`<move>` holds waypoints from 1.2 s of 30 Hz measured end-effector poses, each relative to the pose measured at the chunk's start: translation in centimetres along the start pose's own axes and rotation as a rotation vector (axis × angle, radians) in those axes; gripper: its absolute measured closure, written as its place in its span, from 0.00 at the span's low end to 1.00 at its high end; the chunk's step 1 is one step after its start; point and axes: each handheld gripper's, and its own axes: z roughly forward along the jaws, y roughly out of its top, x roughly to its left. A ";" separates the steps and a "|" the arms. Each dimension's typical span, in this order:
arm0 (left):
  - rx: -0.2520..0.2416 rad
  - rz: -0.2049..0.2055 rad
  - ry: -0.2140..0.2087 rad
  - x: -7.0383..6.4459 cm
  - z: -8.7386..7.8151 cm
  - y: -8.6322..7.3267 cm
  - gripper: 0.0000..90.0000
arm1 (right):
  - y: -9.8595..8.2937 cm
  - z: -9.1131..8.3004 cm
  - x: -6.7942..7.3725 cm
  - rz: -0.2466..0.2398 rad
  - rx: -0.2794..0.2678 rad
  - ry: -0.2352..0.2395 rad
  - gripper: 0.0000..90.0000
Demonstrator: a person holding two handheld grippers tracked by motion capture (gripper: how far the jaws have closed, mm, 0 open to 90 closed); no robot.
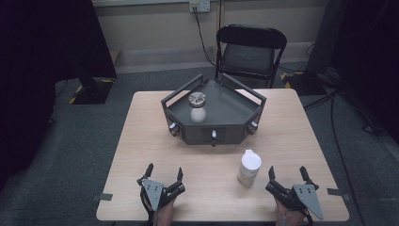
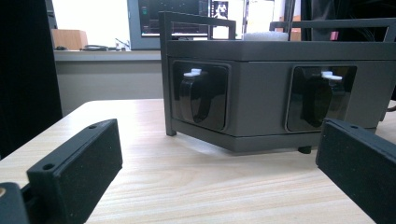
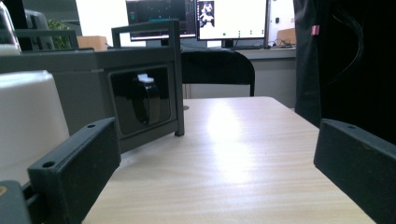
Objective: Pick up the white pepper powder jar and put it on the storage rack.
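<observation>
Light, rigid, slick white plastic bottle (image 1: 249, 168) at lower right, best gripped mid-body by the wide-apart right hand-held gripper (image 1: 285, 177); left hand-held gripper (image 1: 163, 173) likewise apart.

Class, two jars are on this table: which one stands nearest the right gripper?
The white-lidded jar standing on the bare tabletop, just left of the right gripper. The other jar, with a grey metal lid, sits inside the dark tray.

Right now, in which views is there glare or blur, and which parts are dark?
High view: dim, with black corners, but the table is evenly lit. Left gripper view: the window behind the grey tray is overexposed, and the near jaws look soft. Right gripper view: bright glare on the tabletop; the white bottle is blurred.
</observation>
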 end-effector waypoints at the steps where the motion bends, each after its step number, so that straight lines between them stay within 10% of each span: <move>1: 0.000 0.000 0.000 0.0 0.0 0.0 0.00 | 0.1 0.0 0.0 0.001 -0.002 0.002 0.00; 22: 0.001 0.001 0.010 -0.2 0.0 0.0 0.00 | 4.1 -0.7 1.6 0.000 -0.076 0.141 0.00; 36: 0.001 0.001 0.006 -0.1 0.0 0.0 0.00 | 3.8 0.6 3.6 -0.032 -0.022 0.246 0.04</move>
